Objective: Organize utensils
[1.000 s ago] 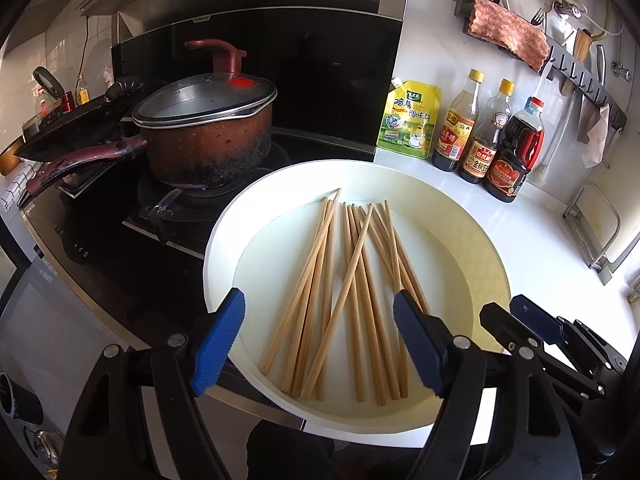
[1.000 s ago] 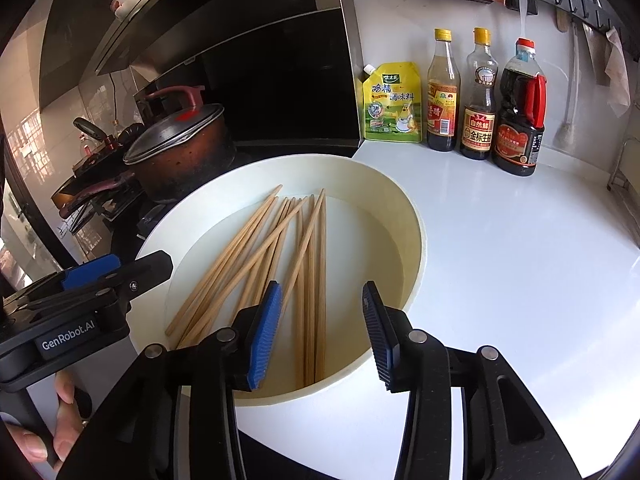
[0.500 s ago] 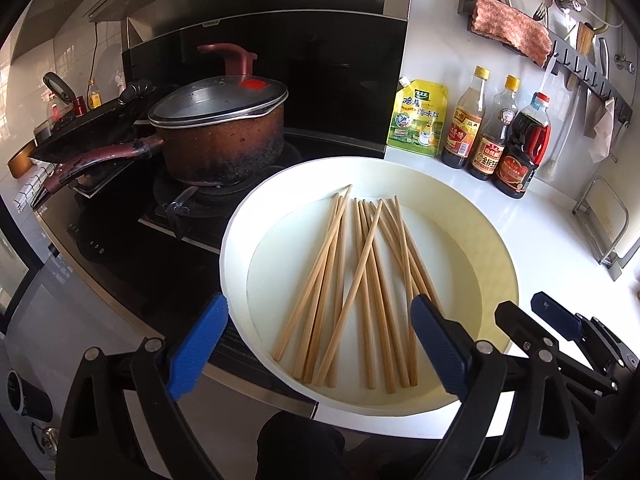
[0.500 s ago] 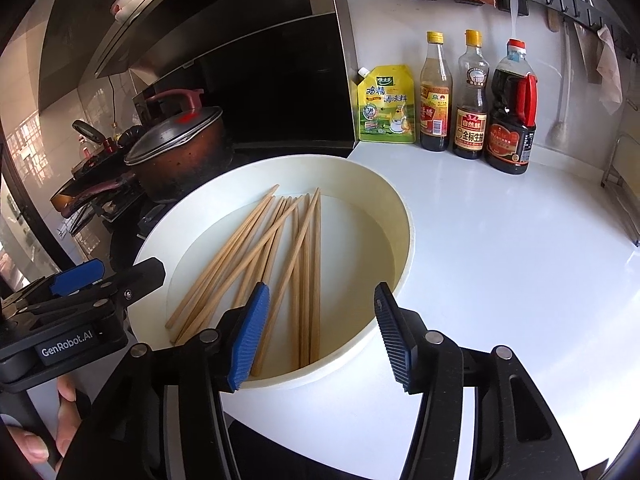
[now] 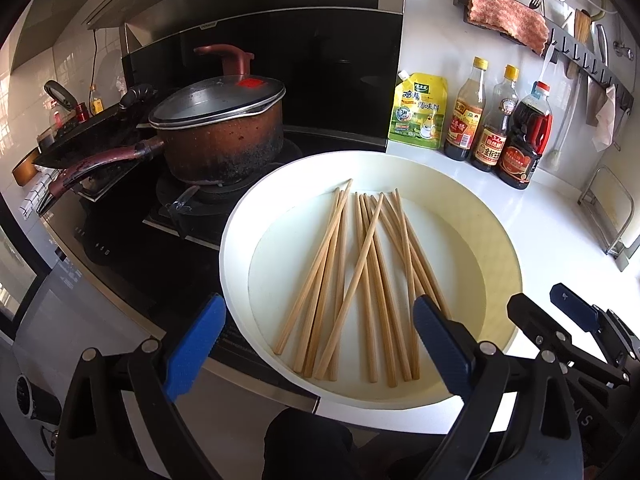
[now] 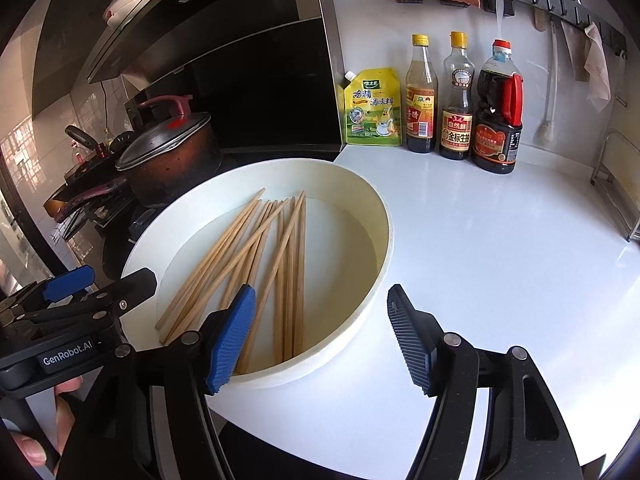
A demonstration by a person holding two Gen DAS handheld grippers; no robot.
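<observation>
Left wrist view
Left gripper (image 5: 316, 344): jaws spread wide and empty, poised over the near rim of the basin.
Chopsticks (image 5: 360, 276): a loose fan of wooden sticks lying flat on the basin floor, several crossing one another, far tips bunched, near ends splayed.
Basin (image 5: 236, 240): wide, shallow, cream-coloured, sitting at the counter edge beside the stove.
Right gripper (image 5: 568, 320): seen side-on at the right of the basin; from here I cannot tell how its jaws stand.
Pot (image 5: 224, 140): lidded, scorched, on the burner just behind the basin.

Right wrist view
Right gripper (image 6: 320, 336): jaws parted and holding nothing, its left finger over the basin's near rim (image 6: 348, 320), the right finger over bare countertop (image 6: 500, 260).
Chopsticks (image 6: 276, 252): same pile, near ends close below the left finger.
Sauce bottles (image 6: 456, 96): three in a row against the back wall, well apart from the basin.

Handling
Weight and stiffness: probably light, rigid, thin wood.
Surface: smooth and round enough to roll or slip against the basin floor.
Where to grip: likely near mid-length, across a bunch where the sticks lie parallel, so they stay level and do not pivot.
Risk: crossed sticks may drag neighbours along or scatter.
</observation>
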